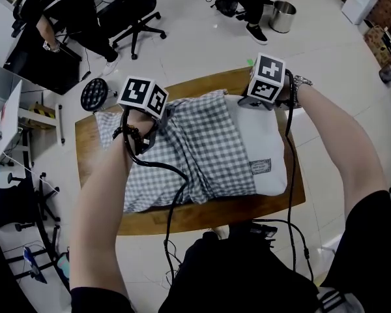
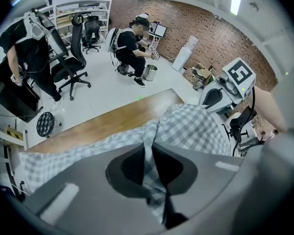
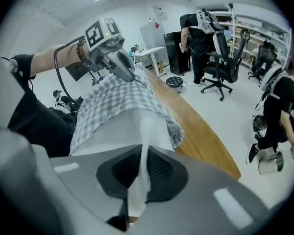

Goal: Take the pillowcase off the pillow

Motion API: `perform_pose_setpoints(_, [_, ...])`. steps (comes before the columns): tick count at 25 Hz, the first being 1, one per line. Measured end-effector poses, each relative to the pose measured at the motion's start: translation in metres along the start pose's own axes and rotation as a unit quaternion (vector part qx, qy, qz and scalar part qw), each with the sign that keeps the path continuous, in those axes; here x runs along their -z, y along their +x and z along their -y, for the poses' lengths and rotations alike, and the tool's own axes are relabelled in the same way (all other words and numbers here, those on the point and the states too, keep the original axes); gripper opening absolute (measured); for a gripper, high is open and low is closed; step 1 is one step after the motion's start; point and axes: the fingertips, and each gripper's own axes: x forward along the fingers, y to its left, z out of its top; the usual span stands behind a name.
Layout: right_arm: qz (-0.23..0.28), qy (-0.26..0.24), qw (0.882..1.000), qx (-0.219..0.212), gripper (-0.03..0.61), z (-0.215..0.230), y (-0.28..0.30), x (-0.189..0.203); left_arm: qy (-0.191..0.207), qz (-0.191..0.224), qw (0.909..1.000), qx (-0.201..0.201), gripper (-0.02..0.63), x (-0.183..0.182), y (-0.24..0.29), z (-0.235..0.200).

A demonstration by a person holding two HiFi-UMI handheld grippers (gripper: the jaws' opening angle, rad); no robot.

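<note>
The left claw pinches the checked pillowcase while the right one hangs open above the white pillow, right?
No: the right gripper is shut on a fold of the white pillow, as the right gripper view shows. The left gripper does pinch the checked pillowcase.

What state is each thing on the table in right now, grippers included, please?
pillowcase: partly off, bunched over the pillow's left part.
pillow: lying flat, right end bare.
left gripper: shut on a pillowcase fold.
right gripper: shut on the pillow's white fabric.
</note>
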Motion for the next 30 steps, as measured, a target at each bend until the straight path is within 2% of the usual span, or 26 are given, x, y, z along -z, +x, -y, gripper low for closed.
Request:
perform_pose_setpoints(4, [0.015, -0.011, 0.999, 0.029, 0.012, -0.010, -0.025, 0.010, -0.021, 0.014, 0.9996, -0.011, 0.017, 0.004, -0.012, -0.006])
perform_pose_setpoints(11, [0.006, -0.047, 0.995, 0.090, 0.012, -0.013, -0.063, 0.032, -0.044, 0.019, 0.9981, -0.037, 0.015, 0.011, -0.021, -0.017])
perform_pose_setpoints(20, [0.020, 0.001, 0.991, 0.133, 0.012, -0.008, -0.060, 0.067, -0.065, 0.039, 0.9962, -0.043, 0.012, 0.064, -0.037, -0.031])
perform_pose_setpoints(24, [0.043, -0.002, 0.987, 0.158, 0.021, 0.004, -0.053, 0.064, -0.030, 0.045, 0.9968, -0.059, 0.011, 0.058, -0.035, -0.020])
perform_pose_setpoints(30, [0.091, -0.030, 0.975, 0.198, 0.141, -0.019, -0.043, 0.041, 0.034, 0.078, 0.9951, -0.051, 0.014, 0.069, -0.038, 0.000])
